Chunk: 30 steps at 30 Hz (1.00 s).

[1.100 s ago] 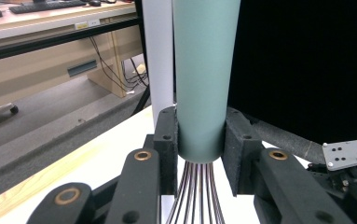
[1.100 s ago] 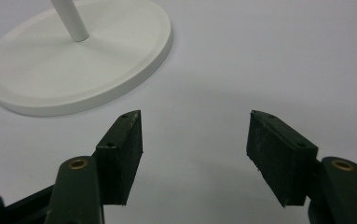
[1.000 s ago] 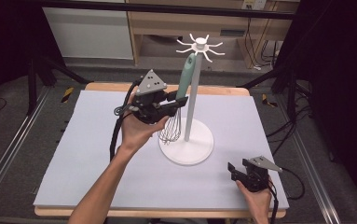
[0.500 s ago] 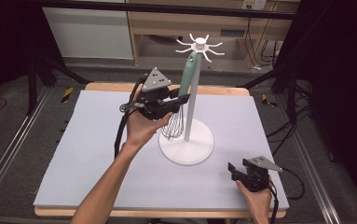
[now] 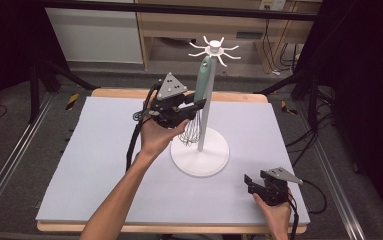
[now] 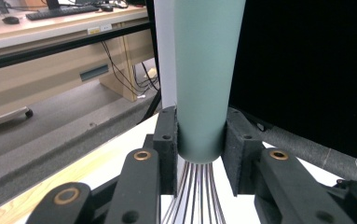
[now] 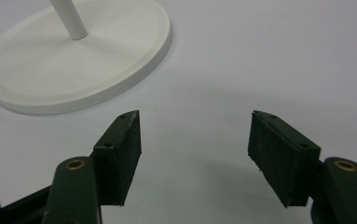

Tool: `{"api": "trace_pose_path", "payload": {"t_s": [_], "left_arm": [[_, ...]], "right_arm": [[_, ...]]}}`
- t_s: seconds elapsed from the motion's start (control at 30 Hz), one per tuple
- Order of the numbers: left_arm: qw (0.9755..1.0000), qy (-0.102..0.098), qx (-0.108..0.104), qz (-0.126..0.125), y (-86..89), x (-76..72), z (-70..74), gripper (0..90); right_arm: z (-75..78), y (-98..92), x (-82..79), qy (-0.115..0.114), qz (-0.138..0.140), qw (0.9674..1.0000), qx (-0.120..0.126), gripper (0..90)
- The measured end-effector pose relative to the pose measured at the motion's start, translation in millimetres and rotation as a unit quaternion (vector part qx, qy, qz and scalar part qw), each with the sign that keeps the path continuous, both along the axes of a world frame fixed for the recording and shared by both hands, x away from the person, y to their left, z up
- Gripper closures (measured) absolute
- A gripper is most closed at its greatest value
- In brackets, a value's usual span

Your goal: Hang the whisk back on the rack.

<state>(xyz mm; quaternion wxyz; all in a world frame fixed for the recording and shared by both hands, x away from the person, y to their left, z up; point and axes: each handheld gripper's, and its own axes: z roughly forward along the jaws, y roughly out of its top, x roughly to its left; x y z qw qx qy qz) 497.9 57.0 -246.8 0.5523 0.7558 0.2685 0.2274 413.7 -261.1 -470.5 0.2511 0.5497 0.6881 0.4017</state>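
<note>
Whisk (image 5: 200,95) raised slightly; mint handle, wire loops; left tongs (image 5: 195,106) clamped on handle; right tongs (image 5: 251,184) just opening, empty

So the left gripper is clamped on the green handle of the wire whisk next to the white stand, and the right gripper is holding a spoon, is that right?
Not quite. The right gripper holds nothing: the right gripper view shows its fingers apart over the bare grey table mat. The rest stands: the left gripper is clamped on the green-handled wire whisk beside the white round-based stand.
</note>
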Motion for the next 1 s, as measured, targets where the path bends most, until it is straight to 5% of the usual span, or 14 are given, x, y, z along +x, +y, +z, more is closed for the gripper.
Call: {"api": "trace_pose_path", "payload": {"t_s": [0.37, 0.6, 1.0], "left_arm": [[1.0000, -0.004, -0.005, 0.005, -4.4, 1.7, -2.8, 67.4], [1.0000, -0.004, 0.000, 0.000, -3.1, -2.3, -6.9, 58.6], [0.9999, 0.006, 0.011, 0.008, 26.2, -12.0, -30.6, 46.4]], "right_arm": [[-1.2, 1.5, 1.4, 0.005, 0.002, 1.0000, -0.002, 33.1], [-1.6, -1.1, 1.4, 0.003, -0.003, 1.0000, -0.005, 33.0], [-1.9, -2.9, 0.4, 0.005, -0.005, 1.0000, -0.003, 32.2]]}}
